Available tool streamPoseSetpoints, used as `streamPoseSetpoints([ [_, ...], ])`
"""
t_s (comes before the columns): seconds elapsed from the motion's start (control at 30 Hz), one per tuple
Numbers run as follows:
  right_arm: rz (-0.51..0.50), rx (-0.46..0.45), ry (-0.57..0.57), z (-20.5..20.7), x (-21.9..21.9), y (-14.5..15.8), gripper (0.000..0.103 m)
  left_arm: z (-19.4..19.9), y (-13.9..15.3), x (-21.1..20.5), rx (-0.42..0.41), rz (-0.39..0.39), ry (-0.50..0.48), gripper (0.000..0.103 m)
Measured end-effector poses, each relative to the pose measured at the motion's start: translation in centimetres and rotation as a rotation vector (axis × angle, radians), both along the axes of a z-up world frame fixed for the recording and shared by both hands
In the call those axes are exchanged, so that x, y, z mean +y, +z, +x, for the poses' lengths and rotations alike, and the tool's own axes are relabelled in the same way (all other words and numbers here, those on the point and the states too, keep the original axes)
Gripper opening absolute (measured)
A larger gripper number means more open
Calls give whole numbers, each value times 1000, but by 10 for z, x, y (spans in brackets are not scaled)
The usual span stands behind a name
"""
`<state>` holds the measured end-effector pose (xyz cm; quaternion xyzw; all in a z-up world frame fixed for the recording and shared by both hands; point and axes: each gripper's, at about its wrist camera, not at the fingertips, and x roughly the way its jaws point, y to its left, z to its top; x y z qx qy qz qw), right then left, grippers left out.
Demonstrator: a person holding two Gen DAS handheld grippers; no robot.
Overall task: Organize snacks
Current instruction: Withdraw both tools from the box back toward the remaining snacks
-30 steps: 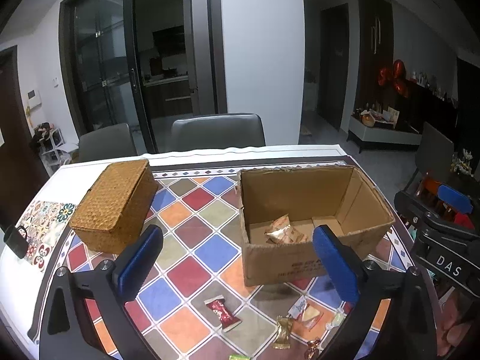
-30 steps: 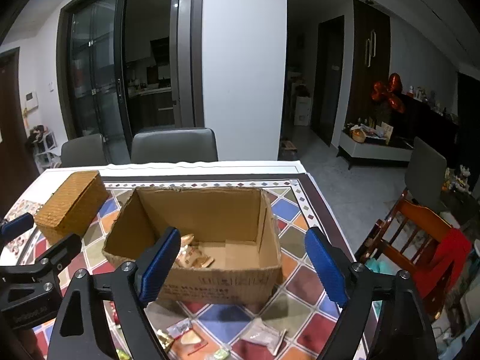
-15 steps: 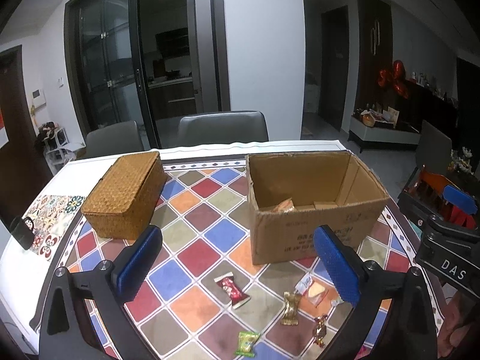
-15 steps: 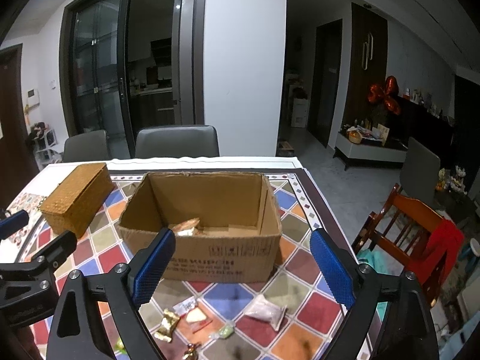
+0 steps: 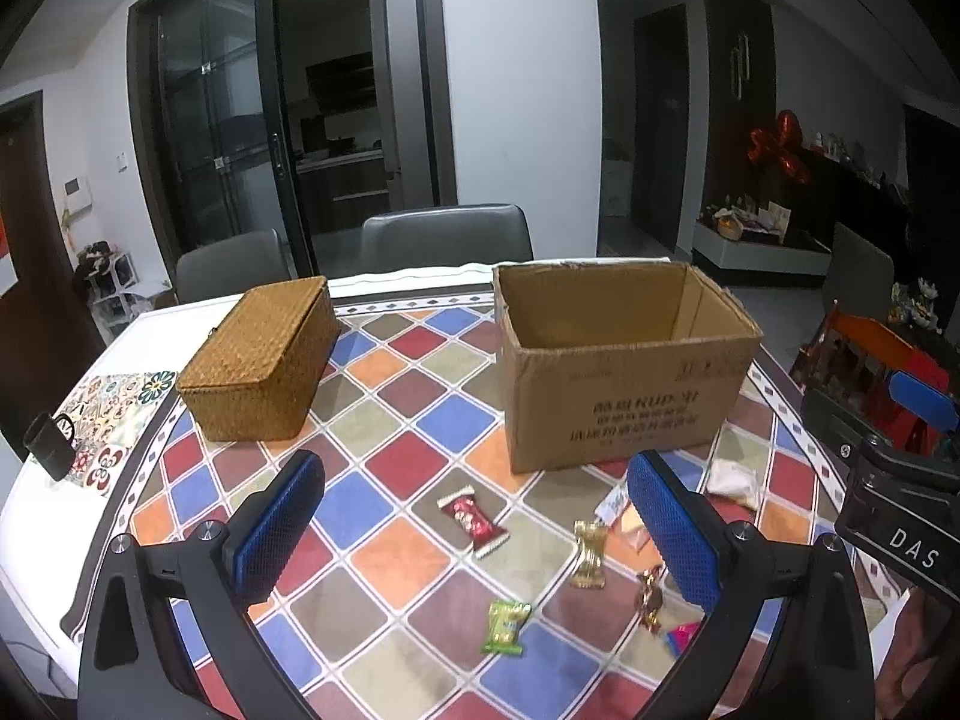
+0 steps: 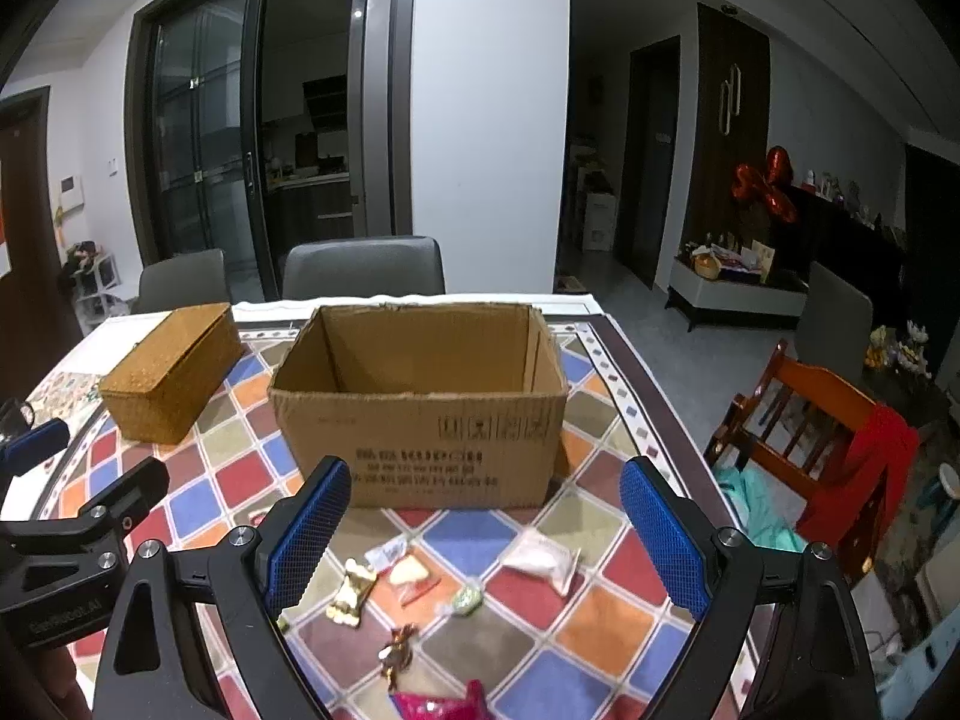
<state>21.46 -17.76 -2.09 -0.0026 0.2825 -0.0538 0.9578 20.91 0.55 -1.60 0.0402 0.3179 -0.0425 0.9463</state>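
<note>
Snacks lie scattered on the tablecloth beneath both grippers' open jaws.

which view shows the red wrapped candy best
The left wrist view: the red wrapped candy lies whole and unobstructed on the tablecloth, in front of the cardboard box. In the right wrist view I cannot pick it out.

The right gripper hangs wide open over small snacks on the checkered counter. A cardboard box stands behind them, a woven basket beside it.
</note>
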Motion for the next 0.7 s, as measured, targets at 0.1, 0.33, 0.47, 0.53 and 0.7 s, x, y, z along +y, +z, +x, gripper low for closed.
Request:
streamPoseSetpoints([
  [0.1,7,8,-2,-10,3,-7,92,-8,-4,2,4,4,-6,103],
  [0.33,0,23,-4,-32,13,-26,92,-23,-24,7,37,26,-17,103],
  [0.47,10,36,-16,-41,14,-37,92,-32,-36,6,50,41,-26,103],
  [0.53,18,45,-20,-44,13,-42,92,-36,-40,6,54,46,-32,103],
  [0.7,19,68,-23,-51,14,-54,92,-41,-51,7,74,42,-40,103],
])
